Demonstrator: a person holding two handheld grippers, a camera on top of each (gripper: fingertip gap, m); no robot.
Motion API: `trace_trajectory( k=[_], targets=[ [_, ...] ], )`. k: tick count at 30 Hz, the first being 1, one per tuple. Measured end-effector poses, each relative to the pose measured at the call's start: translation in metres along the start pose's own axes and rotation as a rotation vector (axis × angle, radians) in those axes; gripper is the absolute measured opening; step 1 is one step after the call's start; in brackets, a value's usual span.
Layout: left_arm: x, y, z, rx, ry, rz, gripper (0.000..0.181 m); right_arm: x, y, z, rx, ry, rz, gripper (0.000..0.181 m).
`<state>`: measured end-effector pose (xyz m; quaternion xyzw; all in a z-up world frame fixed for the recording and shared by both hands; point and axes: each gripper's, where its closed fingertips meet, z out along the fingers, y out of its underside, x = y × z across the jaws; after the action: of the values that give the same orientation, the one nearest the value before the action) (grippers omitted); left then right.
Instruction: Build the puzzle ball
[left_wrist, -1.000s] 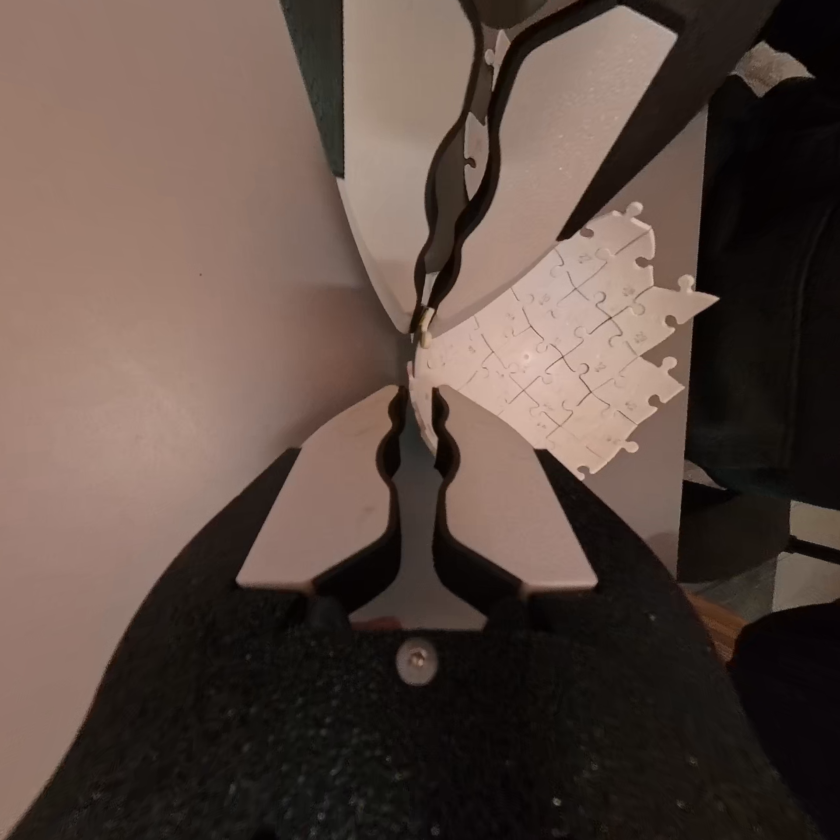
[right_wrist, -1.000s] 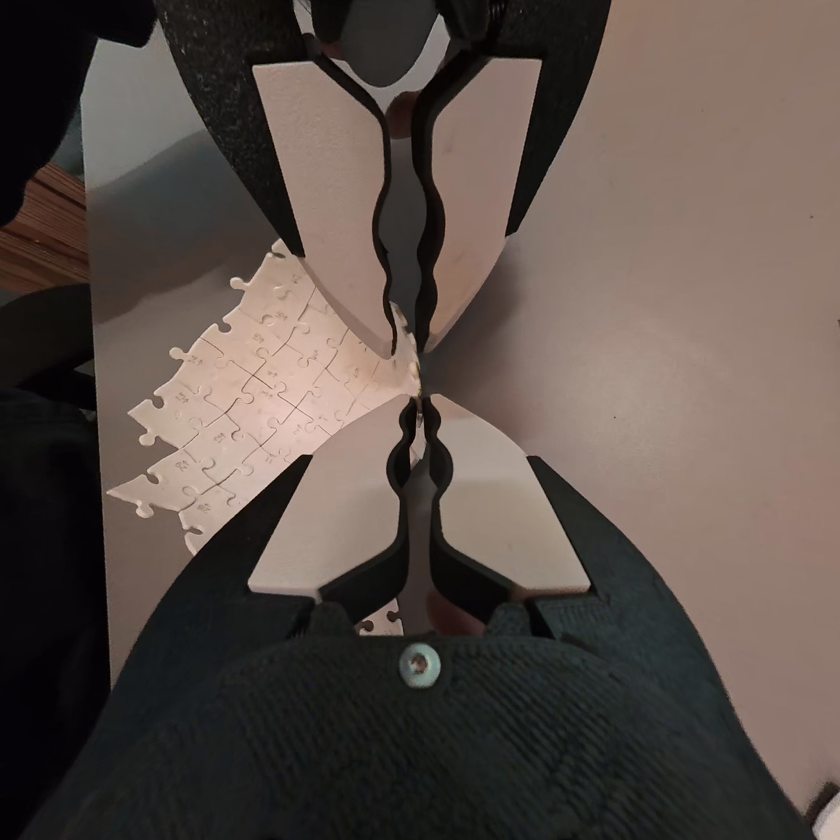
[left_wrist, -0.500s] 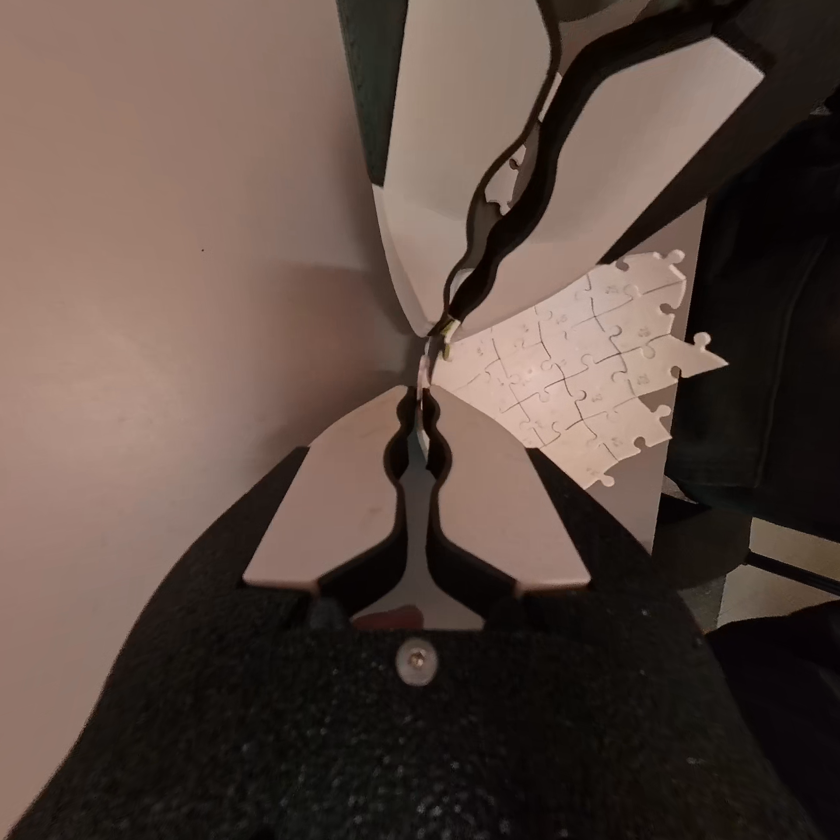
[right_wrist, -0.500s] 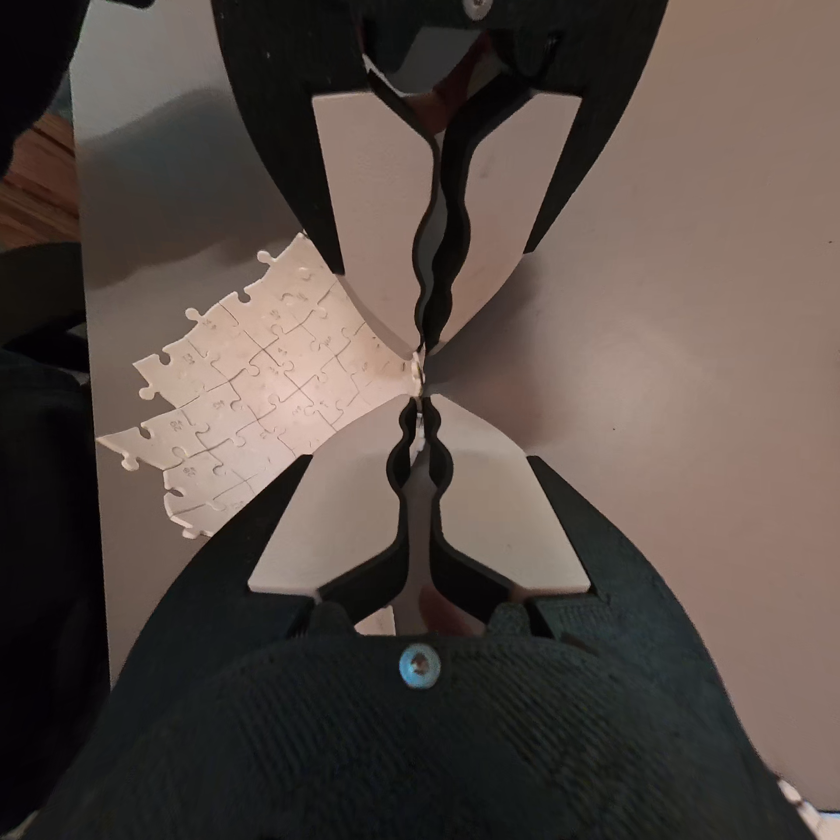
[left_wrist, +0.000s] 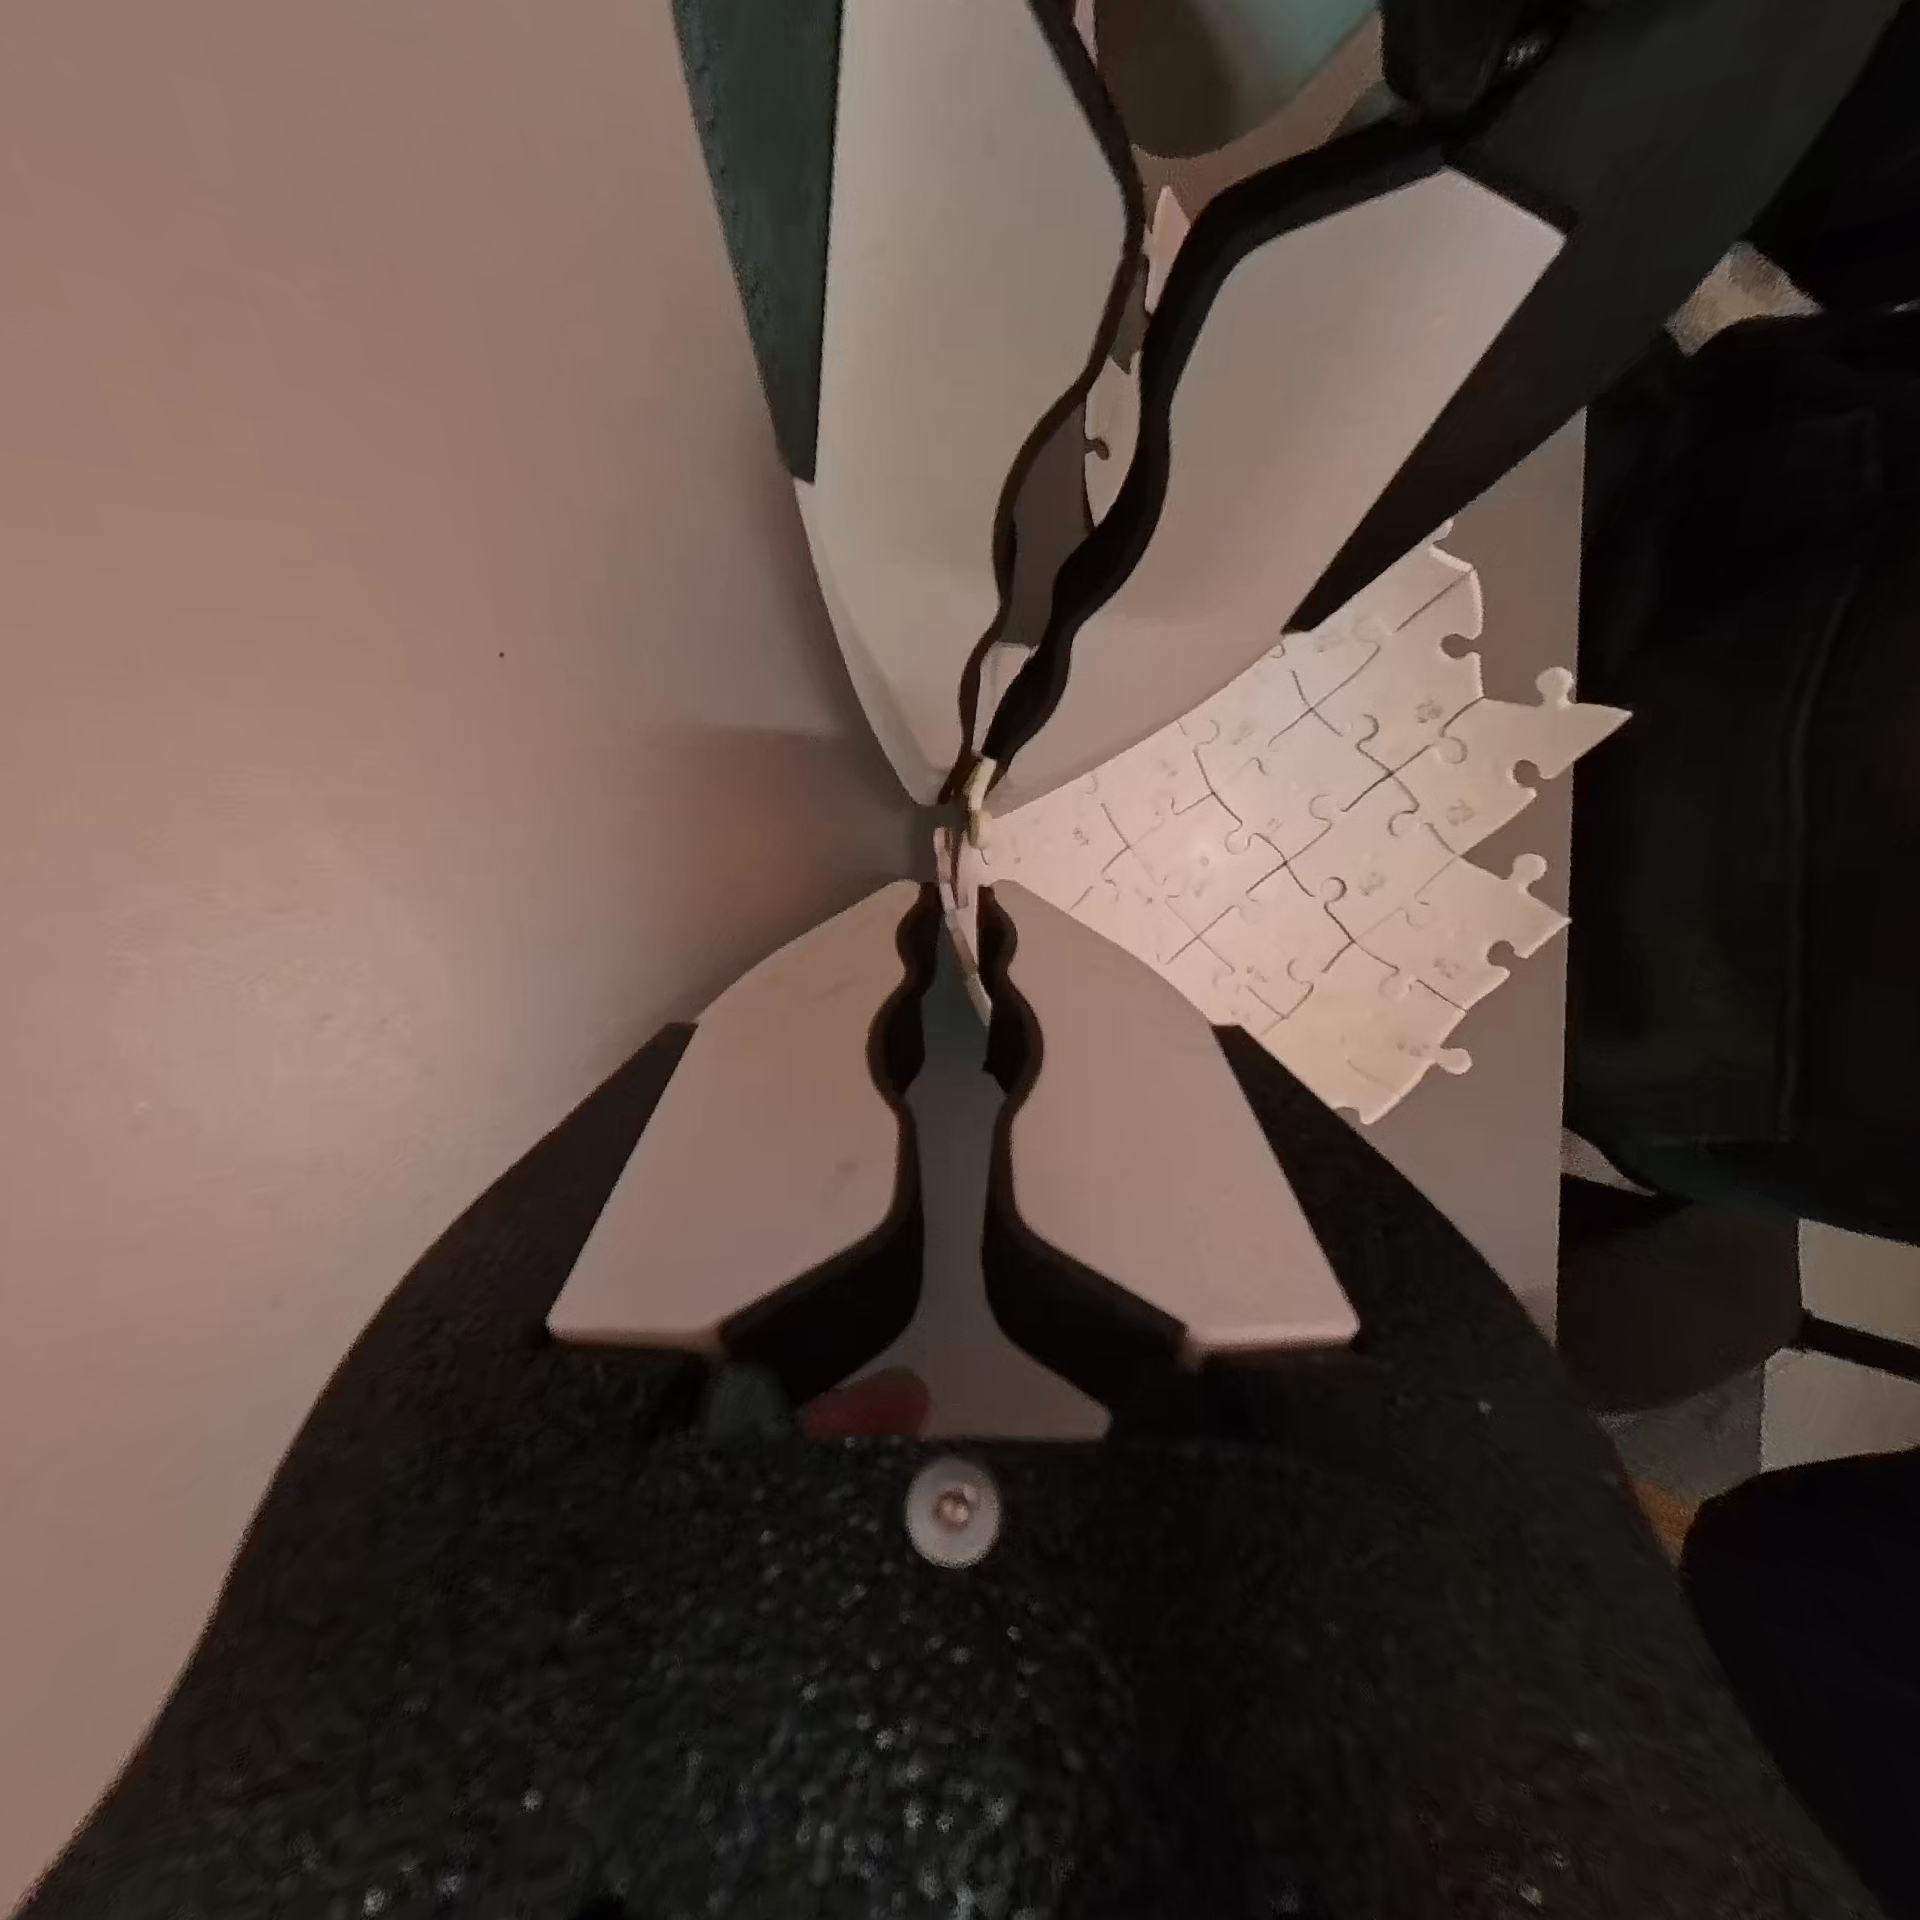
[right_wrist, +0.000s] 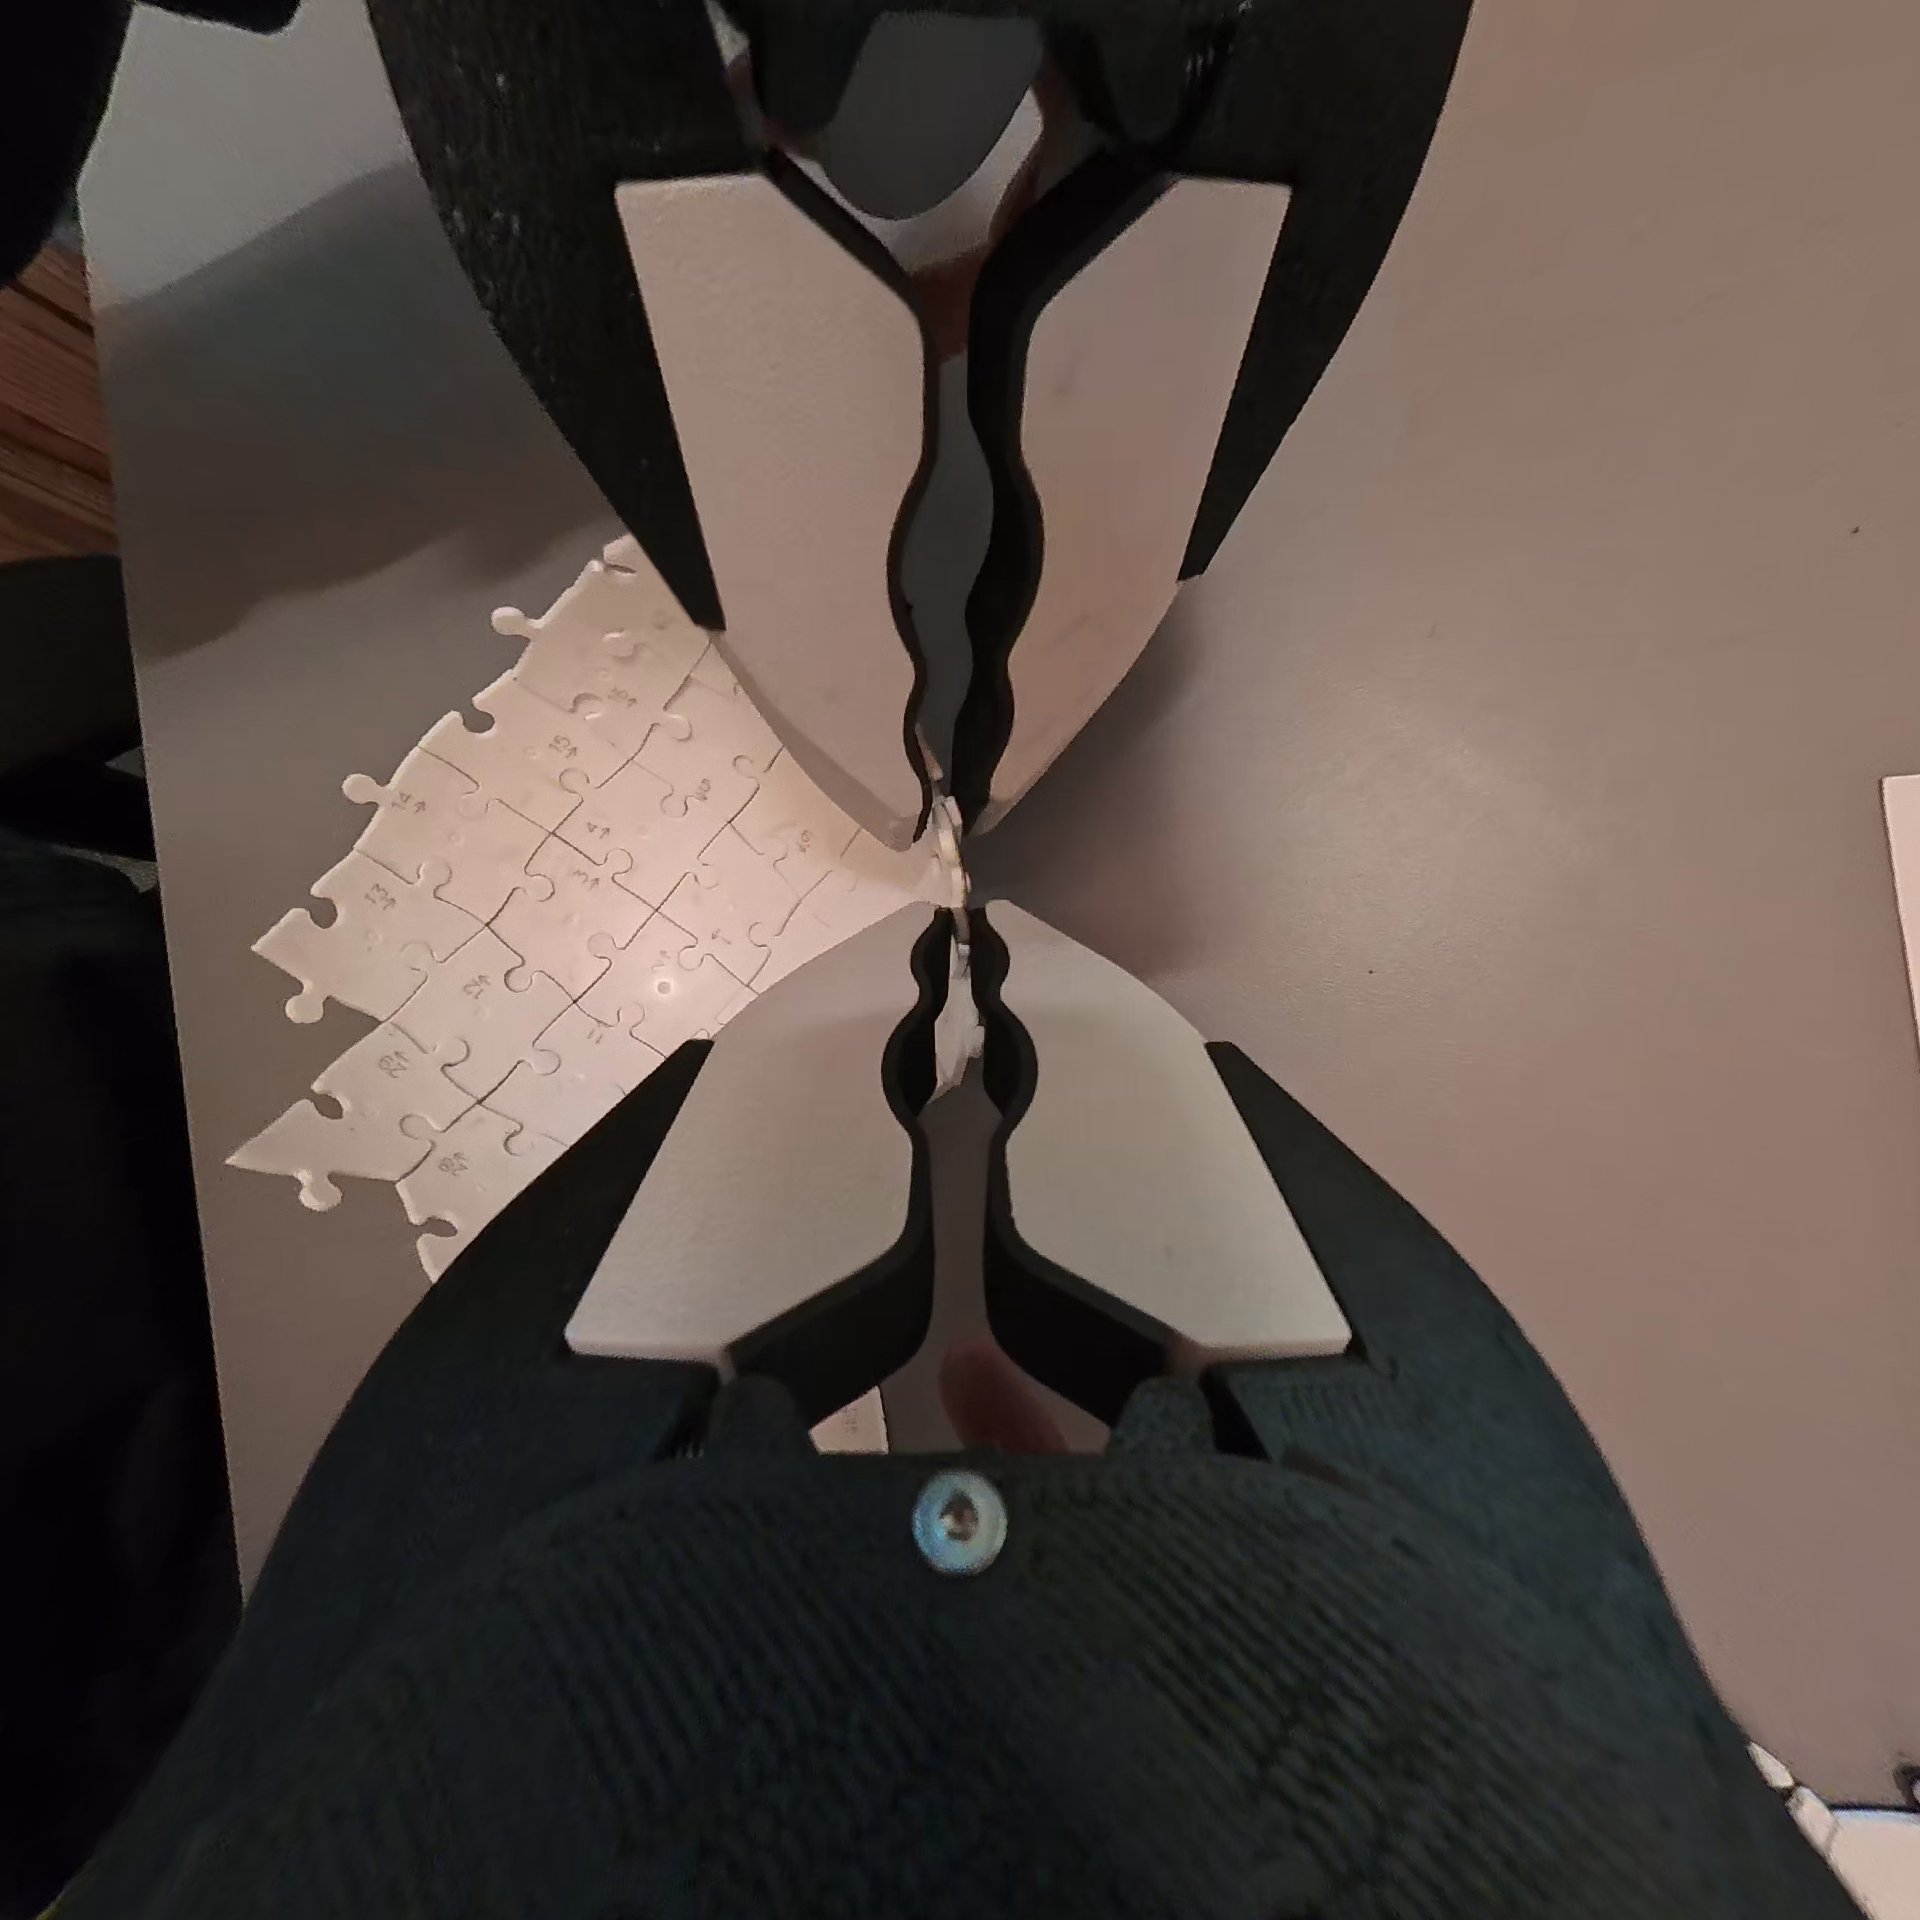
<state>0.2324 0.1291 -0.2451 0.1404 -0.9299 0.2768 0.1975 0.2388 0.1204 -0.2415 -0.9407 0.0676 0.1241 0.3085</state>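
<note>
White plastic, the assembled puzzle section (left_wrist: 1299, 862) has swung back out from the 0.5 s ago view and is tilted above the grey table (left_wrist: 312, 623). The left gripper (left_wrist: 961, 914) pinches its near edge. Opposite, tip to tip, the right gripper (right_wrist: 961, 935) nips a single piece (right_wrist: 956, 1023) against that edge. Beyond the section lies the table edge (left_wrist: 1574, 935), then dark clothing (left_wrist: 1766, 727).

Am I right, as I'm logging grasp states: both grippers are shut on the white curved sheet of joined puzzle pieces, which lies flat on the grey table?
Not quite. The white curved sheet of joined puzzle pieces does not lie flat: the right wrist view shows it held up on edge above the grey table. The left gripper and right gripper are indeed both shut on its edge.
</note>
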Motion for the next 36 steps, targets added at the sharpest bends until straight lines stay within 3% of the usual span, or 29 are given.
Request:
trace_trajectory(
  k=[36],
  targets=[
    [-0.006, -0.011, -0.001, 0.103, 0.018, 0.141, 0.008, 0.01, 0.005, -0.009, -0.03, 0.013, -0.019, 0.004]
  ],
)
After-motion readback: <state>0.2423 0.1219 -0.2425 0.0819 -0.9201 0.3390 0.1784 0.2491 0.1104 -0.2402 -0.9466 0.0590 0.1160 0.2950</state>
